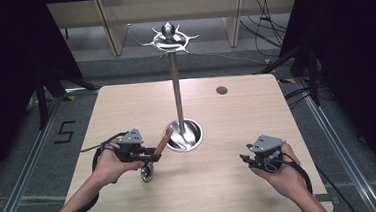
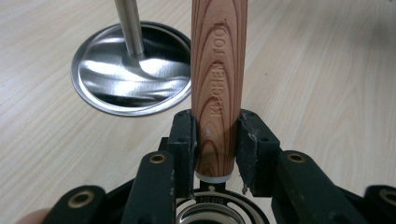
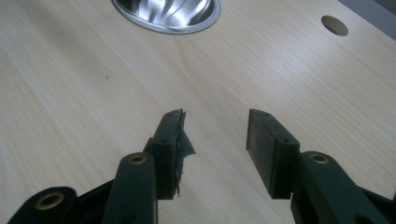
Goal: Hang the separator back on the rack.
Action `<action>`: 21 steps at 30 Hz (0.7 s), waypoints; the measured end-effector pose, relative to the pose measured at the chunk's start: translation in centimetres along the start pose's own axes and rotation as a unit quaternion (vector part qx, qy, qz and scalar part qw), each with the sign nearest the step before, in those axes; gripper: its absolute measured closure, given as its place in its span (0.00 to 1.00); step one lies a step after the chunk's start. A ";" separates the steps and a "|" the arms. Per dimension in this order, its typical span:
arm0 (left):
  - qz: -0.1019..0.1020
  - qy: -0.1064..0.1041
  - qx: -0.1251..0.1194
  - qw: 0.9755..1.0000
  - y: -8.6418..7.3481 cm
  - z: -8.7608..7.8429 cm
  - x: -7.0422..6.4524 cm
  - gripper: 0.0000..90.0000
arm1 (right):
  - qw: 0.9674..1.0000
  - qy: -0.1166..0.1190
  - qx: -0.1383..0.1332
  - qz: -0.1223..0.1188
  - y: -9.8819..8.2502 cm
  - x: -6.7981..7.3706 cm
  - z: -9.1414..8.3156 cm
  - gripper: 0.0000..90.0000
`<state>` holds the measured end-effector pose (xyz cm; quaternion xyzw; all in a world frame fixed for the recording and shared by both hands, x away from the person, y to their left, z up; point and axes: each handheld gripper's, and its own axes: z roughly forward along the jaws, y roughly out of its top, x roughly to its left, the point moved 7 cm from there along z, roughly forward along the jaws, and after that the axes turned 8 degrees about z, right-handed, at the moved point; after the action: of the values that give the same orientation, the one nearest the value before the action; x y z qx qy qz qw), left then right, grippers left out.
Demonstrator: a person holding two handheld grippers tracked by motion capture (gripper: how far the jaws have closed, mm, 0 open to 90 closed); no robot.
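Clearly the left tool (image 2: 215, 140) clamps the wooden handle (image 2: 218, 84) low, near its metal end, with the stand (image 1: 177, 94) just ahead. Gripped there, the handle may pivot and slip. The right tool (image 3: 215, 140) gapes empty.

Steel stand (image 1: 177, 94) blocks the table's (image 1: 241, 182) middle; flanks stay open.

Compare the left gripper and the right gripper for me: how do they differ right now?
The left gripper is shut on the wooden-handled utensil; the right gripper has open jaws with nothing between them. The left is beside the stand's round base; the right sits farther off. Both are hand-held above the table.
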<state>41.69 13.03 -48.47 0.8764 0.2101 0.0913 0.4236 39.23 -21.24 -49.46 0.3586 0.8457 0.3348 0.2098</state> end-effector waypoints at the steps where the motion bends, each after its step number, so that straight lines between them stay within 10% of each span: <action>1: -0.007 0.002 -0.012 1.000 0.1 -0.2 -0.2 0.76 | 1.000 -0.002 -0.004 -0.009 0.1 -0.2 0.1 0.64; 8: -0.057 0.008 -0.080 0.995 0.8 -1.0 -1.2 0.76 | 1.000 -0.001 -0.002 0.000 0.0 0.1 0.0 0.63; 21: -0.067 0.072 -0.162 0.982 3.1 -3.2 -1.2 0.76 | 1.000 0.000 0.000 0.009 0.0 0.2 0.0 0.63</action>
<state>40.40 13.04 -44.03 0.7714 0.2810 0.1578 0.5487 39.12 -21.09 -49.50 0.3659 0.8428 0.3362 0.2067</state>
